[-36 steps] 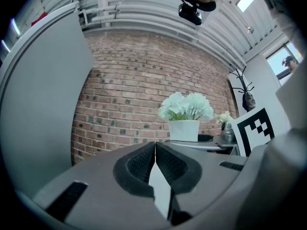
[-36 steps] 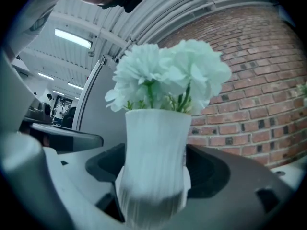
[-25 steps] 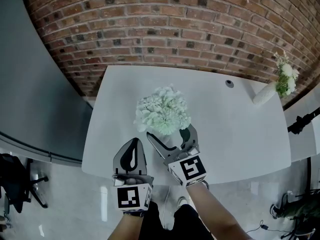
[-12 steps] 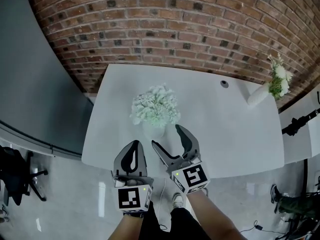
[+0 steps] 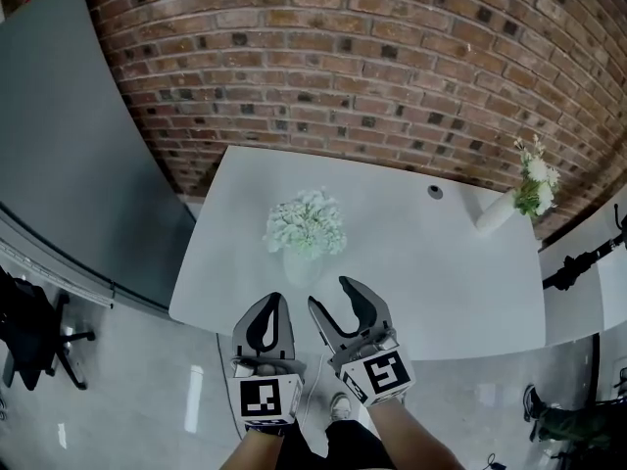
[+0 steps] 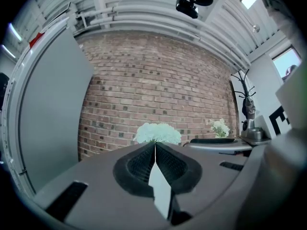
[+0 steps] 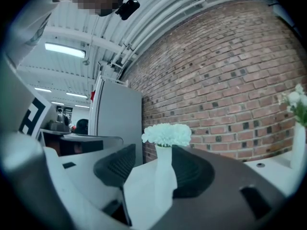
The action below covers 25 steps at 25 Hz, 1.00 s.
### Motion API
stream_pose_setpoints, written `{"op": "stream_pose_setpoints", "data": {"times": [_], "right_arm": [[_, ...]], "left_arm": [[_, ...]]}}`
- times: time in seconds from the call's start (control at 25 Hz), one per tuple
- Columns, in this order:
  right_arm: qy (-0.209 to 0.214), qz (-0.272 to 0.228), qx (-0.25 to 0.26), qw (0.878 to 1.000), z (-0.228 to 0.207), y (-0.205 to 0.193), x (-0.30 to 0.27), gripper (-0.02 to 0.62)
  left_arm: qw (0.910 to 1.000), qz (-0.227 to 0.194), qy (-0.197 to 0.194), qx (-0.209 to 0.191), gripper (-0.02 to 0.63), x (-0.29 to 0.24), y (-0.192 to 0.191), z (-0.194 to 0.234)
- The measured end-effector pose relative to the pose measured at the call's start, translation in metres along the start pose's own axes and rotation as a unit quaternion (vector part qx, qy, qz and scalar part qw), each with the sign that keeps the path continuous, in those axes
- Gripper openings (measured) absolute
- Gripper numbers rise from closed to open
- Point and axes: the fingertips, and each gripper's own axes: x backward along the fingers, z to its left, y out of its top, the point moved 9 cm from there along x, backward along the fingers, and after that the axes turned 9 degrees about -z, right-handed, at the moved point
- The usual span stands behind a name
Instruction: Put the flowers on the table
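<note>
White fluffy flowers in a pale vase are sitting free on the light grey surface now; right gripper is backing off level, jaws apart but narrowing on nothing, left gripper pressed together beside it.

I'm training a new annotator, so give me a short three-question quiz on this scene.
1. How many vases of flowers stand on the table?
2. True or false: the left gripper's jaws are together.
3. Where is the far vase? A: at the table's far right corner, by the brick wall. B: lying mid-table. C: on the floor.
Key: 1: two, the near vase and the far one. 2: true. 3: A.
</note>
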Motion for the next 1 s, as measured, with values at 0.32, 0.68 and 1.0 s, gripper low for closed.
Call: {"op": "stream_pose_setpoints", "data": {"times": [0.32, 0.68, 1.0], "right_arm": [[0.013, -0.01, -0.019, 1.0, 0.009, 0.03, 0.021, 0.223], [-0.001, -0.024, -0.009, 1.0, 0.002, 0.06, 0.046, 0.079], [0.024, -0.029, -0.007, 0.999, 0.006, 0.073, 0.057, 0.046]], "left_arm": [[1.0, -0.006, -0.005, 0.002, 0.009, 0.01, 0.027, -0.024], [0.9997, -0.02, -0.01, -0.009, 0.009, 0.014, 0.053, -0.043], [0.999, -0.035, -0.016, -0.023, 0.009, 0.02, 0.068, -0.059]]}}
